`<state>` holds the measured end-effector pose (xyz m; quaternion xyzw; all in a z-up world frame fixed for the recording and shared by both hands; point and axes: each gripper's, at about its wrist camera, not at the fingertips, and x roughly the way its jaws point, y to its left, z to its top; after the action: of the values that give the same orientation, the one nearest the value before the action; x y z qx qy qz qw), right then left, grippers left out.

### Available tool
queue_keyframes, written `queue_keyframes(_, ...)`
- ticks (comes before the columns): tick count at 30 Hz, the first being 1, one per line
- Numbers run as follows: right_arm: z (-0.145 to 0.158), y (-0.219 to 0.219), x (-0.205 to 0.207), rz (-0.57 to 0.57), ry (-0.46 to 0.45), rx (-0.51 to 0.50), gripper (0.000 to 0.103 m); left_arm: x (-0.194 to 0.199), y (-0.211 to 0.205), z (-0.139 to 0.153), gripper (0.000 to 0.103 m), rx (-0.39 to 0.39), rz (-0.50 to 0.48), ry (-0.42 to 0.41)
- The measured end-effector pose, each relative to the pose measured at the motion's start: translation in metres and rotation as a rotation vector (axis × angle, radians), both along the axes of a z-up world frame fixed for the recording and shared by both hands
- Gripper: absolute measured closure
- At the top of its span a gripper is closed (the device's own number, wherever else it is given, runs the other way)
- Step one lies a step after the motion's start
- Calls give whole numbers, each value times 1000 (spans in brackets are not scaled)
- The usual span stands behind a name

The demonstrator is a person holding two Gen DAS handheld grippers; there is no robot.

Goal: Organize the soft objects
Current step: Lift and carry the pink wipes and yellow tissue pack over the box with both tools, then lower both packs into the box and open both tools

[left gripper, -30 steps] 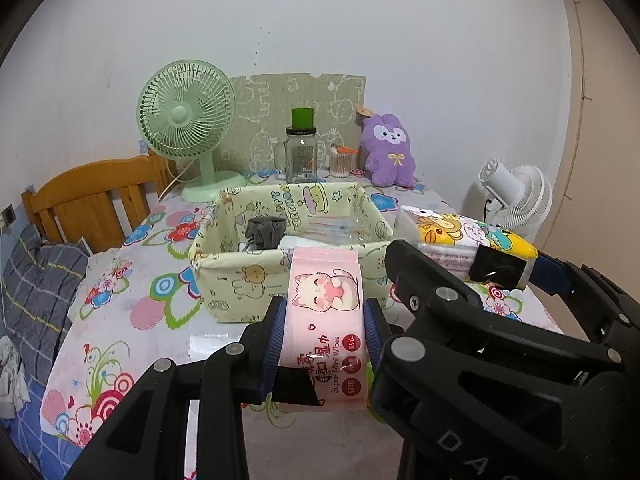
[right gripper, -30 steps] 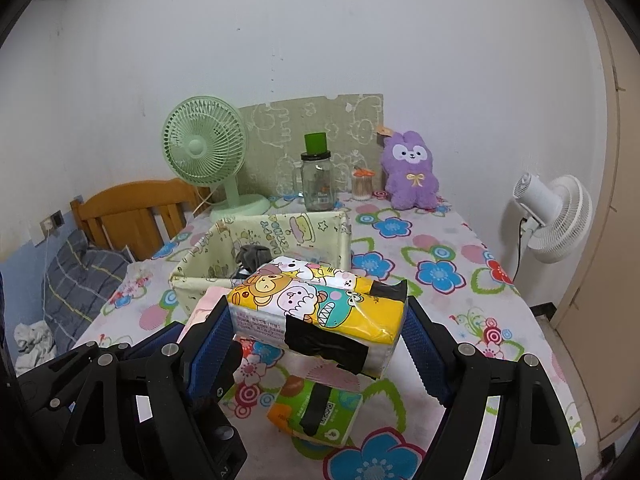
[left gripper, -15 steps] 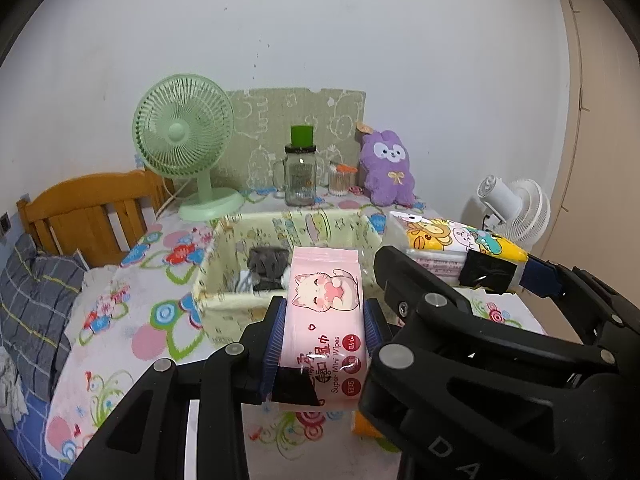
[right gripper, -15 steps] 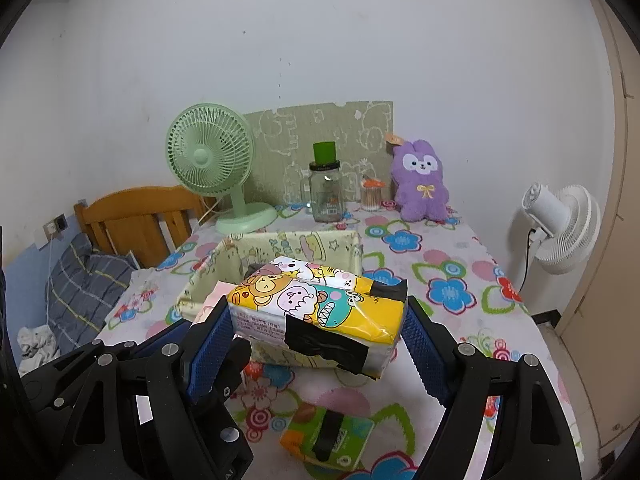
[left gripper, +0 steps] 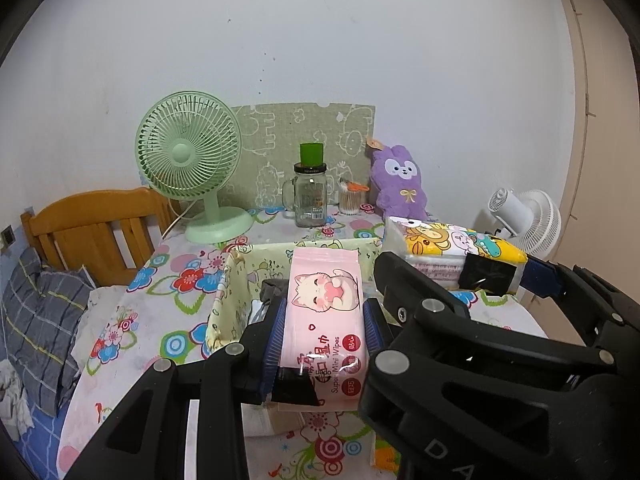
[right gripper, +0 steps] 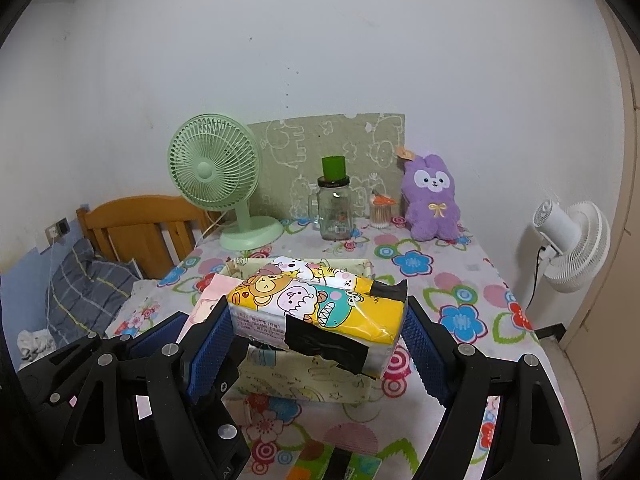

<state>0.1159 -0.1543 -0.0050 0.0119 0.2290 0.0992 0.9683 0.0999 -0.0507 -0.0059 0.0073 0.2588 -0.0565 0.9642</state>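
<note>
My left gripper (left gripper: 323, 330) is shut on a pink wet-wipes pack (left gripper: 325, 312) with a cat print, held above the near wall of the pale green fabric basket (left gripper: 224, 312). My right gripper (right gripper: 318, 332) is shut on a yellow cartoon tissue pack (right gripper: 316, 308), its blue pads pressing both ends, held over the same basket (right gripper: 304, 380). The tissue pack (left gripper: 452, 248) also shows at the right in the left wrist view. A dark item lies inside the basket, mostly hidden. A green-and-orange tissue pack (right gripper: 340, 468) lies on the table at the near edge.
On the floral tablecloth (right gripper: 452, 280) at the back stand a green desk fan (right gripper: 224, 184), a glass jar (right gripper: 334, 208) with a green cup on top, a small cotton-swab pot (right gripper: 380, 210) and a purple plush rabbit (right gripper: 432, 200). A wooden headboard (left gripper: 96, 232) and bedding lie left, a white fan (right gripper: 572, 240) right.
Both grippers have risen and moved forward with their packs, now hanging over the basket. The green-and-orange pack has slid toward the bottom edge of the right wrist view.
</note>
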Motion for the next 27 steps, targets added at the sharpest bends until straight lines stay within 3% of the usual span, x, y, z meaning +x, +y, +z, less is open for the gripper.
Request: queue_keyframes(27,-11,18,63,31,56,0,20,57,14,-9,64,26,18,26)
